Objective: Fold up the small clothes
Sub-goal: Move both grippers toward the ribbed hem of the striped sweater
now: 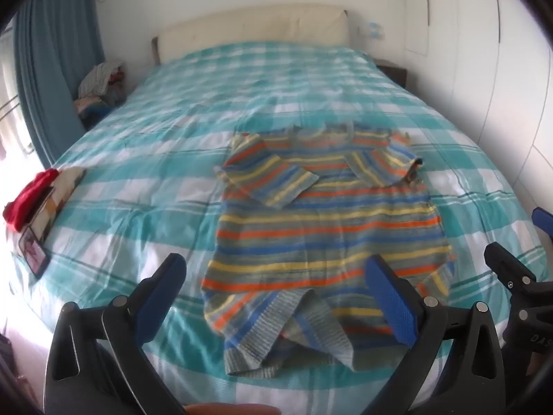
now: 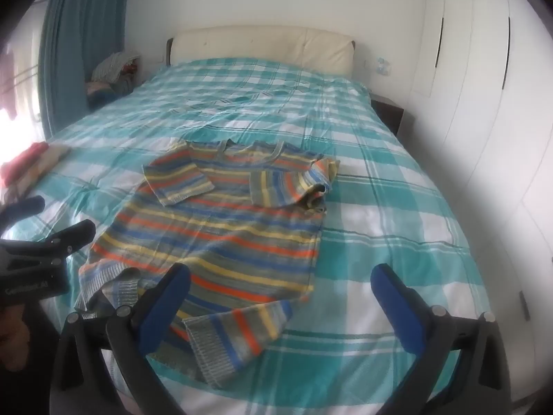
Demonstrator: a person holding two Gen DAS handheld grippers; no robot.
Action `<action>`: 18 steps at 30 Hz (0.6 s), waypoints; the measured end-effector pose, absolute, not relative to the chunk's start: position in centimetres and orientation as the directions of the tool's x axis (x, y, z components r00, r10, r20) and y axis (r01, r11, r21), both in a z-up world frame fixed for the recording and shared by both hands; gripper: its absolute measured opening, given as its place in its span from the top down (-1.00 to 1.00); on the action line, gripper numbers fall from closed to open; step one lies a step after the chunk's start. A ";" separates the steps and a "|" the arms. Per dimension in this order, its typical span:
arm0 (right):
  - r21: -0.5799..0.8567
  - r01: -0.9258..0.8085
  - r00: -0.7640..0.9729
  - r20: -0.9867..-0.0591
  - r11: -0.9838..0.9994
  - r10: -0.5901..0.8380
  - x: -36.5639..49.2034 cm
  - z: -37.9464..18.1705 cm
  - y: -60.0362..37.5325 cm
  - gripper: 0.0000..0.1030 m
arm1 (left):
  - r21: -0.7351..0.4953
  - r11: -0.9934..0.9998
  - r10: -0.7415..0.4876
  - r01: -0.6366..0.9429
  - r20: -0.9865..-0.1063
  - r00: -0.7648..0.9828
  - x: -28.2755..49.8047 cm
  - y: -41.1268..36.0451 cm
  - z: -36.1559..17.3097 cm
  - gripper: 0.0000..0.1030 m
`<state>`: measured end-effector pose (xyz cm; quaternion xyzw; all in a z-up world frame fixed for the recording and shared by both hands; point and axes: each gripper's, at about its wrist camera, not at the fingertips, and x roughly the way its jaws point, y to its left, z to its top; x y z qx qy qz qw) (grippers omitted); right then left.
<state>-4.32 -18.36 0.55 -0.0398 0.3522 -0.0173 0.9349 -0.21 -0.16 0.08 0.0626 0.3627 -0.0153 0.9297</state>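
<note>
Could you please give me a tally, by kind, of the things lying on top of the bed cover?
Striped sweater: 1
Red garment: 1
Checked folded cloth under the red one: 1
Dark flat tablet-like item: 1
Total: 4

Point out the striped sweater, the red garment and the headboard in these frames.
striped sweater [image 1: 325, 228]: left wrist view, middle of its body.
red garment [image 1: 29, 195]: left wrist view, its middle, at the bed's left edge.
headboard [image 2: 262, 45]: right wrist view, centre of the cream padding.
</note>
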 end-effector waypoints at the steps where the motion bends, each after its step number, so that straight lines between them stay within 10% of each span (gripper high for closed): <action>1: -0.085 0.005 0.753 -0.655 0.996 -0.060 -4.3 0.5 -18.3 -1.00 | 0.103 0.992 0.017 0.072 -0.674 0.738 -0.3 -0.2 0.1 -1.00; 18: -0.063 0.039 0.737 -0.672 0.997 -0.071 -4.3 0.2 -19.5 -0.99 | 0.091 0.996 0.051 0.021 -0.716 0.696 0.7 3.1 -1.1 -1.00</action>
